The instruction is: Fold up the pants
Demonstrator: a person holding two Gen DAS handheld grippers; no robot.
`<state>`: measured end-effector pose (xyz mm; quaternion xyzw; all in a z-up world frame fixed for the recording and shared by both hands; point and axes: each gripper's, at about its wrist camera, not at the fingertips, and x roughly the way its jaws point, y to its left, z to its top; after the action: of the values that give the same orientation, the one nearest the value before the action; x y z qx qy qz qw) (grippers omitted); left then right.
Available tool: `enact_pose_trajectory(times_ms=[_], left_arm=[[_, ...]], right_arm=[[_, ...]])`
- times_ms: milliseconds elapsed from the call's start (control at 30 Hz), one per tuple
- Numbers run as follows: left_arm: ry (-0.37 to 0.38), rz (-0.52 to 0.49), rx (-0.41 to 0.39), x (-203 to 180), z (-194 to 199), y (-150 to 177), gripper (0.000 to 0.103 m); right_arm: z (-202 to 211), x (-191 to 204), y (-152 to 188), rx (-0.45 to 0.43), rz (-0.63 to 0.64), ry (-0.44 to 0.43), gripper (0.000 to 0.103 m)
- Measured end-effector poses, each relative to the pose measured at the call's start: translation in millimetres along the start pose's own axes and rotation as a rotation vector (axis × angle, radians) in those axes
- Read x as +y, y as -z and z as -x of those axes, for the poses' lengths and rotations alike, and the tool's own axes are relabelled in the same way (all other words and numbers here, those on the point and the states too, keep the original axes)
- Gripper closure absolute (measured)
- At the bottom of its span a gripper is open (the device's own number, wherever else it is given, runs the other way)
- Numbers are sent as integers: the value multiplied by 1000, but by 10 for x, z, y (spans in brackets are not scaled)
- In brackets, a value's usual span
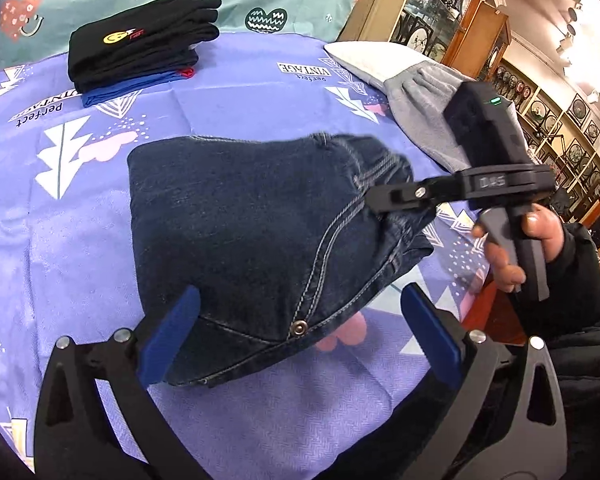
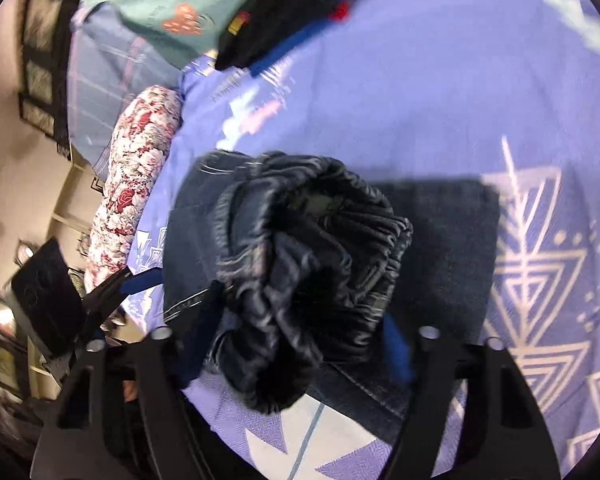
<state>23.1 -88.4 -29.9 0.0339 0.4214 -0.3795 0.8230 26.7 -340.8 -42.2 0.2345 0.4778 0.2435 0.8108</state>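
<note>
Dark blue denim pants (image 1: 240,216) folded on purple patterned bedsheet (image 1: 80,240); left gripper (image 1: 300,336) jaws wide open, empty; right gripper (image 2: 296,344) jaws half-closed around bunched waistband, grip unclear.

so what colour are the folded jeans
Dark indigo folded denim jeans with pale stitching, clearest in the left wrist view.

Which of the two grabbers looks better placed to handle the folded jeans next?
Probably the right. The right gripper already has the bunched waistband of the jeans between its fingers. The left gripper stands open, only straddling the near corner by the rivet, gripping nothing.
</note>
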Motion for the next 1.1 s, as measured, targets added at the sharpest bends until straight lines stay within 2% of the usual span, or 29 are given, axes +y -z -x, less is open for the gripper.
enact_pose_trajectory(times_ms=[67,100,133,167,267,367,467,567,600,667,700,800,867,967,1000,1067,1100], left_arm=[[7,-10,-2,-40,-26,-26,2],[13,-24,-2,-93,-57,-54,2],[20,-35,0,-129,-82,-73,2],[34,-49,5,-182,-117,-94,2],[68,-105,30,-349,-299,-136,2],[106,-87,58,-335,-496,-171,2],[158,-104,41,-345,-654,-235,2],[163,-122,51,-372,-752,-263,2],[167,-125,49,-386,-717,-264,2],[206,-109,52,-390,-572,-257,2],[221,-107,28,-390,-390,-243,2],[164,-141,-58,-383,28,-198,2],[127,-124,-75,-277,180,-149,2],[86,-55,-50,-47,156,-63,2],[83,-10,-24,63,74,-29,2],[95,27,0,147,-59,23,2],[94,18,-9,140,-113,49,2]], right_arm=[[214,103,-8,-64,38,-6,50],[345,149,-22,-94,50,-21,67],[421,180,-39,-104,53,-31,73],[525,217,-43,-112,62,-24,73],[550,166,-14,-91,40,26,73],[379,38,102,-45,-5,81,73],[373,-149,176,-69,-68,90,70],[326,-370,201,-86,-144,200,46],[346,-366,196,-96,-144,204,42],[493,-178,165,-167,-76,227,42],[590,-41,136,-209,-28,212,42],[717,305,29,-260,65,108,42],[605,505,-76,-234,112,56,42],[239,683,-206,-161,133,8,42],[109,704,-229,-138,143,26,42],[-140,620,-251,-96,140,150,42],[-265,484,-256,-60,120,183,49]])
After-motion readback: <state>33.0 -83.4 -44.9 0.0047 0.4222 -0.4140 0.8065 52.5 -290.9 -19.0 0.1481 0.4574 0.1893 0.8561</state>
